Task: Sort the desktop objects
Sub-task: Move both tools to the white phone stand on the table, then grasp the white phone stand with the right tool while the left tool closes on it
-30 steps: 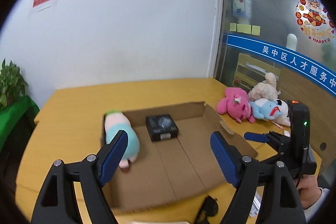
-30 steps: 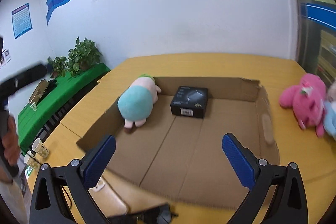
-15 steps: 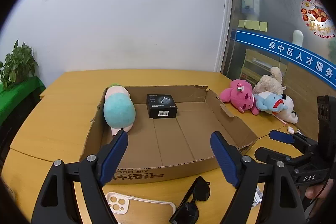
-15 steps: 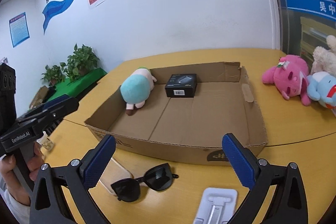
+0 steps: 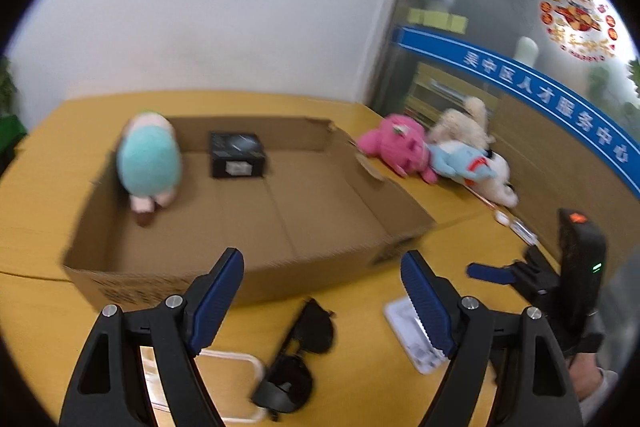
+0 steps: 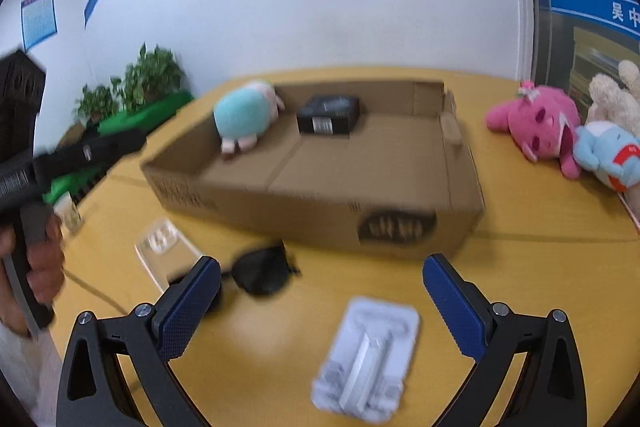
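- My left gripper [image 5: 322,269] was spread wide, nothing between the blue pads [image 5: 216,293], touching nothing.
- It hung over the yellow table [image 5: 360,379], just short of the near wall of the cardboard box [image 5: 256,279].
- Black sunglasses [image 5: 298,355] lay on the table below and between its jaws; a clear phone case [image 5: 236,363] sat just left of them, partly hidden by my left finger.
- My right gripper [image 6: 320,291] was also spread wide and empty, pads clear of everything.
- A white phone stand [image 6: 370,355] lay flat on the table between its jaws, lower down in the right wrist view; no contact that I could see.
- In the right wrist view the sunglasses sat just beside my left pad [image 6: 186,311], the phone case beyond them towards the box.
- Box was open-topped, holding a teal plush toy [image 5: 148,165] against the far-left corner and a small black box [image 5: 238,155] just beside it near the far wall.
- Outside the box, to its right: pink plush [image 5: 394,149], beige plush [image 5: 464,121] and blue-and-white plush [image 5: 472,165] bunched together, touching.
- My hand [image 6: 42,259] on the left gripper's handle showed at the edge of the right wrist view.
- Both views were motion-blurred, so fine detail was unreadable.
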Tool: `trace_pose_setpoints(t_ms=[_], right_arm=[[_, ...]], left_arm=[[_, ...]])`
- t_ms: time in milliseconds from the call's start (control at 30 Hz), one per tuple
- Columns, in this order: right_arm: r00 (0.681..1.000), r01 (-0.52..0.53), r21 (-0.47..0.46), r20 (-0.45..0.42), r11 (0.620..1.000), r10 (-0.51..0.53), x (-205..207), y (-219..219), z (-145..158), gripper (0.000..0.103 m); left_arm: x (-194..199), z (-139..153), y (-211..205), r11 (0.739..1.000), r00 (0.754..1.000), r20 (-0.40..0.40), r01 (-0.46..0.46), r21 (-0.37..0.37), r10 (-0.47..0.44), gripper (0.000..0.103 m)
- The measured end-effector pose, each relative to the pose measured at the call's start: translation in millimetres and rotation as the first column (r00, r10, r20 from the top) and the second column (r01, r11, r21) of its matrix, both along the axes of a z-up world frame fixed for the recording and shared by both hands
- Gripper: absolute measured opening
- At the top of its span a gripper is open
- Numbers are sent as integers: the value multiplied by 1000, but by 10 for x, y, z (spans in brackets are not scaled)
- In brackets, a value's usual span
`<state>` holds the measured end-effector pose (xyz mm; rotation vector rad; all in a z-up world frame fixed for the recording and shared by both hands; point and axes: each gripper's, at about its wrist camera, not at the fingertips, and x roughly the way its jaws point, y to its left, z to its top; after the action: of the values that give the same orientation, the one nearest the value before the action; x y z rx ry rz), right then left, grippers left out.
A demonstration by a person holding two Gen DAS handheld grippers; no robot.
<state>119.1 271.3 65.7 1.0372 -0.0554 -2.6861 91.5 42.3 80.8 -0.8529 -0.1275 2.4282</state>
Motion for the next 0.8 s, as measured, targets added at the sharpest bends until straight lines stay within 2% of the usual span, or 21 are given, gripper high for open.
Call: trace_pose_setpoints(t_ms=[200, 300, 367, 400, 567, 733, 800], right_arm=[[986, -8, 67, 167, 998, -3, 229, 192, -619, 103], [979, -12, 82, 203, 997, -5, 254, 158, -815, 100], [977, -18, 120, 213, 993, -7, 244, 97, -901, 93], [981, -11, 169, 191, 986, -21, 256, 53, -922, 91], [986, -10, 152, 167, 988, -16, 241, 44, -940, 72], [986, -1, 141, 165, 990, -22, 253, 58, -944, 71], [986, 17, 102, 165, 995, -33, 267, 123, -916, 71]], left_arm=[[-33, -386, 441, 991, 982, 133, 135, 17, -136, 81], [-48, -553, 609, 982, 962, 196, 182, 47, -188, 81], [-62, -652, 702, 977, 948, 237, 204, 62, -213, 81], [-65, -700, 751, 974, 940, 257, 215, 66, -225, 81], [-66, -812, 914, 962, 914, 303, 251, 106, -271, 81], [-150, -930, 1084, 953, 885, 356, 265, 146, -300, 80], [-176, -965, 1145, 949, 871, 379, 267, 166, -311, 80]])
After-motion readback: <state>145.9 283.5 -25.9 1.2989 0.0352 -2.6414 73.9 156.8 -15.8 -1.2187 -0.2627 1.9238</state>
